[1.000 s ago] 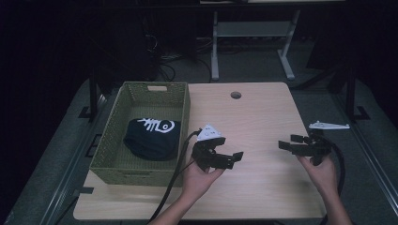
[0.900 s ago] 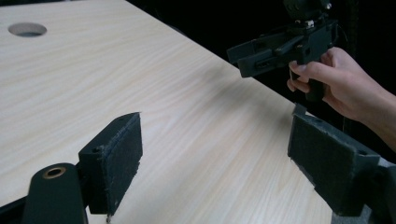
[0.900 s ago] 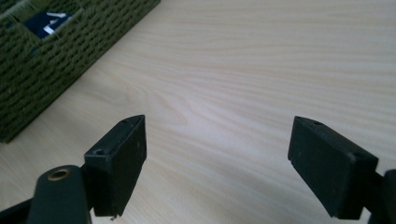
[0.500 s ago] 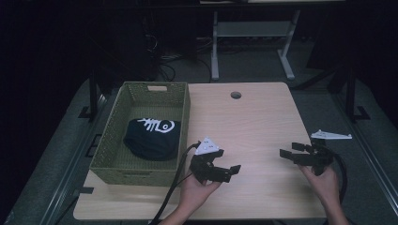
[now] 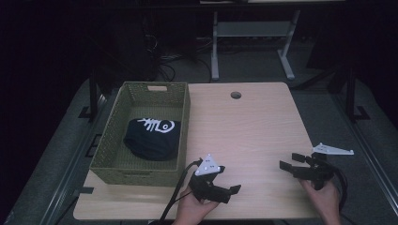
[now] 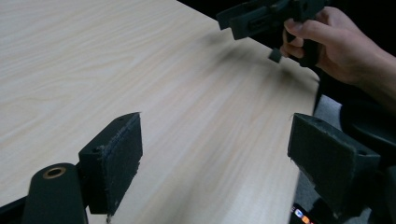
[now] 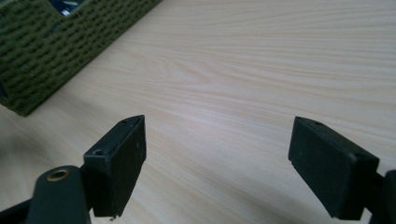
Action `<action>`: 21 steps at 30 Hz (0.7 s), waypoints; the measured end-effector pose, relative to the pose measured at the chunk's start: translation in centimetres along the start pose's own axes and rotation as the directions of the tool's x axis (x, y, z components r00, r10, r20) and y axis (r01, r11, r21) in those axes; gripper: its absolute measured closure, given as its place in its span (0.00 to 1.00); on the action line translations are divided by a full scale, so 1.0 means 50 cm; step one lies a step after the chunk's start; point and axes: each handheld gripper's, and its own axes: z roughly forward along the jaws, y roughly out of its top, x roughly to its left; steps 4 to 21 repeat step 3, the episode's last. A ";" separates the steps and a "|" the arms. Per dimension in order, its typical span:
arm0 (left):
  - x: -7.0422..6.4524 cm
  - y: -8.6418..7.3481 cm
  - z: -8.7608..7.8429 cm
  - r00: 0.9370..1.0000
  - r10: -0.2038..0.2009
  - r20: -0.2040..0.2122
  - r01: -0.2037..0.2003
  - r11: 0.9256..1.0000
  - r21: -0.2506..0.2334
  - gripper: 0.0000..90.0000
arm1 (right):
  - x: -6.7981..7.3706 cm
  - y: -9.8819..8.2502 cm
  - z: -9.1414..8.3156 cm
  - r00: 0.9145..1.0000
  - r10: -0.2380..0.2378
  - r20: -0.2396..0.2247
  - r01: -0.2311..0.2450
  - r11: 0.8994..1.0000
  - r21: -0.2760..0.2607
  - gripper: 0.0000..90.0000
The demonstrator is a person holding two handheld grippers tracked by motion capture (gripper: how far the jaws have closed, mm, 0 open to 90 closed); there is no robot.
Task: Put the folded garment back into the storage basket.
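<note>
Both hands have drawn back toward the bottom edge of the high view over the last second. The left gripper now sits lower centre, the right gripper lower right, both with fingers wide and holding nothing. The dark folded garment lies in the green basket, left on the worktop. That looks like the job finished, or a pause.

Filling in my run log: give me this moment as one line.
left gripper: open, empty, over table | right gripper: open, empty | dark cloth: in basket
</note>
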 end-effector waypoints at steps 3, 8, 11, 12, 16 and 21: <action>-0.008 -0.008 -0.002 1.000 0.018 -0.004 -0.018 1.000 0.002 0.19 | 0.005 -0.011 -0.005 1.000 0.010 -0.014 -0.010 1.000 -0.023 0.21; -0.008 -0.008 -0.002 1.000 0.018 -0.004 -0.018 1.000 0.002 0.19 | 0.005 -0.011 -0.005 1.000 0.010 -0.014 -0.010 1.000 -0.023 0.21; -0.008 -0.008 -0.002 1.000 0.018 -0.004 -0.018 1.000 0.002 0.19 | 0.005 -0.011 -0.005 1.000 0.010 -0.014 -0.010 1.000 -0.023 0.21; -0.008 -0.008 -0.002 1.000 0.018 -0.004 -0.018 1.000 0.002 0.19 | 0.005 -0.011 -0.005 1.000 0.010 -0.014 -0.010 1.000 -0.023 0.21; -0.008 -0.008 -0.002 1.000 0.018 -0.004 -0.018 1.000 0.002 0.19 | 0.005 -0.011 -0.005 1.000 0.010 -0.014 -0.010 1.000 -0.023 0.21; -0.008 -0.008 -0.002 1.000 0.018 -0.004 -0.018 1.000 0.002 0.19 | 0.005 -0.011 -0.005 1.000 0.010 -0.014 -0.010 1.000 -0.023 0.21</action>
